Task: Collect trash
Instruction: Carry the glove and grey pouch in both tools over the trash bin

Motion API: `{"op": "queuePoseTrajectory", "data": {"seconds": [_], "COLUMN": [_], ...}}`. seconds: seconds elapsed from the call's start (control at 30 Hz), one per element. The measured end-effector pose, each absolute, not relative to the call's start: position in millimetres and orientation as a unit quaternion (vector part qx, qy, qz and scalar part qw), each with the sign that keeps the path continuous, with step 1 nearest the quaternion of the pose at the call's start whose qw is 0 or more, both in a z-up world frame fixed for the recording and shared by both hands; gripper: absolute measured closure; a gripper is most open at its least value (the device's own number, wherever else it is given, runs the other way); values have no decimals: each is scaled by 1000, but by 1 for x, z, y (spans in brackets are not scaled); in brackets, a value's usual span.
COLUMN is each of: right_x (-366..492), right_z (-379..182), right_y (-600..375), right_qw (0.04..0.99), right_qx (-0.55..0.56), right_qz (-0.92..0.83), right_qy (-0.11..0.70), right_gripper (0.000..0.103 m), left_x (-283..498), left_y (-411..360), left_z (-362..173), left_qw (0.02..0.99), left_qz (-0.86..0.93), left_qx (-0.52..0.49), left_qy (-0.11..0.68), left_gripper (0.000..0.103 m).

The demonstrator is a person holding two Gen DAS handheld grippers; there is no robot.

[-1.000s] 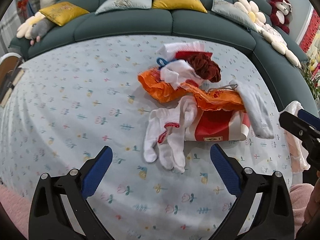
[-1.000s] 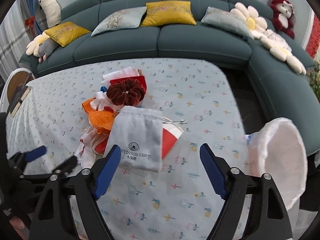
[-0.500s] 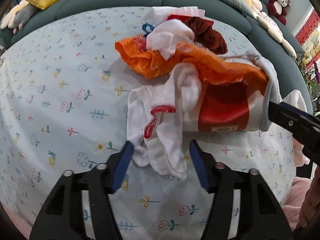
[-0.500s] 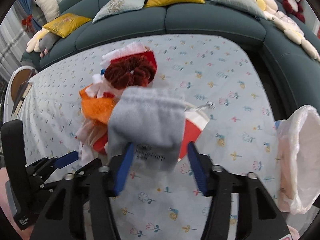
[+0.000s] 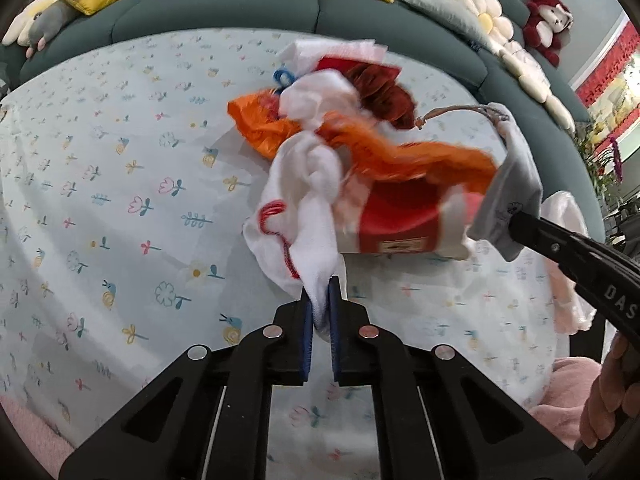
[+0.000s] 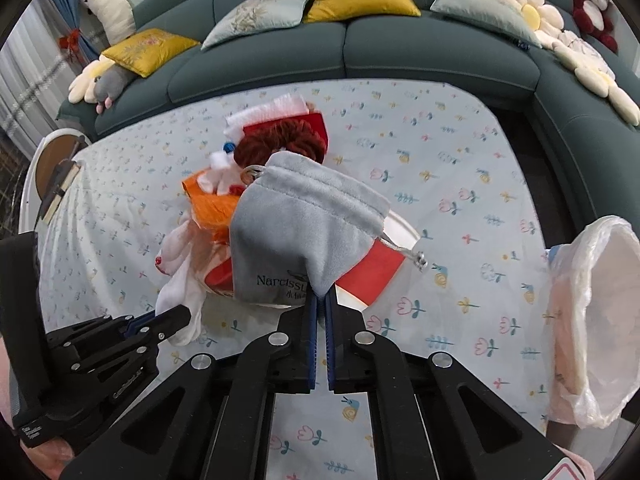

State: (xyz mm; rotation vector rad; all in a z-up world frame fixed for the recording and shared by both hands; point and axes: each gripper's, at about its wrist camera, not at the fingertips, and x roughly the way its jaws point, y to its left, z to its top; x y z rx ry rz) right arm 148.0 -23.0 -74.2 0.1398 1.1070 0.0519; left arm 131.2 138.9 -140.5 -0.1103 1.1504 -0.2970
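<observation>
A pile of trash lies on the flowered tablecloth [image 5: 120, 208]. My left gripper [image 5: 320, 294] has its jaws closing on the cuff of a white glove with red trim [image 5: 308, 200], and the pads pinch the cloth. My right gripper [image 6: 319, 300] has its jaws closing on the lower corner of a grey drawstring pouch [image 6: 308, 220], which stands lifted off the pile. Under these lie an orange plastic bag [image 5: 400, 152], a red and white packet [image 5: 400, 216] and a dark red scrunchie [image 6: 280, 140]. The left gripper [image 6: 180, 316] also shows at lower left in the right wrist view.
A white bin bag [image 6: 592, 320] hangs open at the table's right edge. A teal sofa [image 6: 360, 48] with cushions and plush toys curves round the far side. A round stool [image 6: 52, 160] stands at the left end. A pink sleeve [image 5: 568, 400] shows at lower right.
Both grippers went from wide open to shut. The left one moved in and pinched the white glove; the right one closed on the grey pouch, which now stands raised.
</observation>
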Motion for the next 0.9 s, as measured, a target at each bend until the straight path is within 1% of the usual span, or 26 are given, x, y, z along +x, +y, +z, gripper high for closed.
{"op": "queuePoseTrajectory", "data": {"seconds": [0.33,0.5,0.9], "right_x": [115,95,49], "right_z": [-27,-8,17], "right_y": [-47,-66,-122], "right_qw": [873,883,894], "right_qx": [76,82,111], "right_qz": [4,-14,-62], "right_qy": [481,463,429], "right_gripper": [100,100,99], "left_x": [110,97,69], "left_y": [115,86,14], "left_z": [-81,-55,-21], "left_qw": [850,859,862], "left_qz": [-169,-192,-251], "left_qx": [-48,-34,12], "left_qy": [496,474,441], "left_gripper": [97,97,97]}}
